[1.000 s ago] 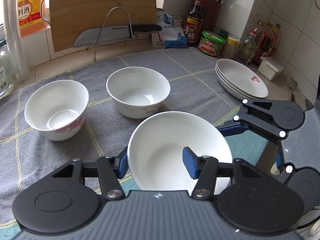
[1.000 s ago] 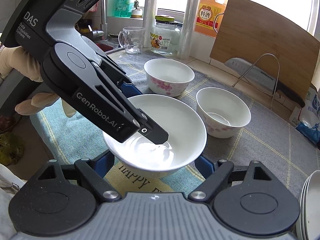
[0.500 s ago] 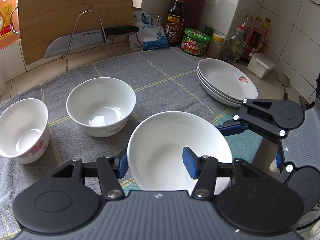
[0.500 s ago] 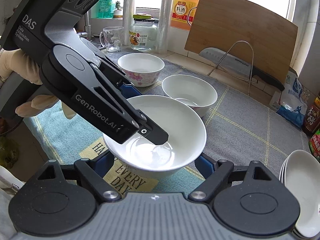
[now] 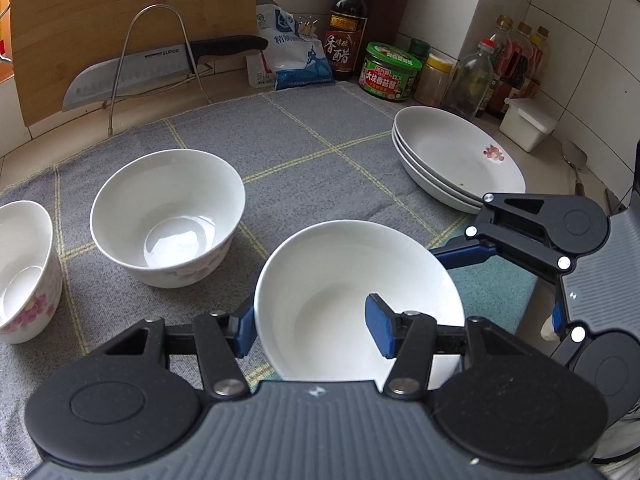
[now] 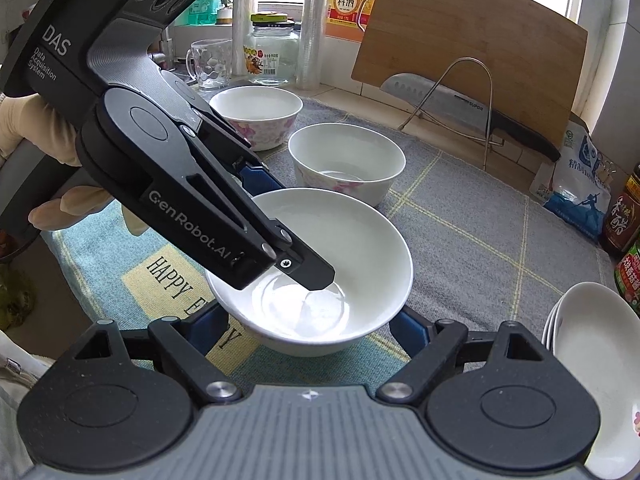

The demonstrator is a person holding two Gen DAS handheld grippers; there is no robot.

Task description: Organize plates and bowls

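Observation:
My left gripper [image 5: 312, 326] is shut on the near rim of a wide white bowl [image 5: 344, 280], one finger inside and one outside. My right gripper [image 6: 298, 330] grips the same bowl [image 6: 352, 240] by its sides, jaws wide around it. The bowl is held above the grey cloth [image 5: 288, 148]. Two floral bowls [image 5: 168, 216] [image 5: 20, 264] stand on the cloth to the left. A stack of white plates [image 5: 452, 156] sits at the right, also seen in the right wrist view [image 6: 592, 360].
A knife on a wire rack [image 5: 160, 64] leans against a wooden cutting board [image 5: 120, 8] at the back. Sauce bottles and jars [image 5: 388, 68] line the back right corner. A glass mug and jar [image 6: 272, 52] stand near the window.
Both grippers have carried the wide bowl to the right, toward the plate stack. The two floral bowls have slid leftward in view and the plates appear closer.

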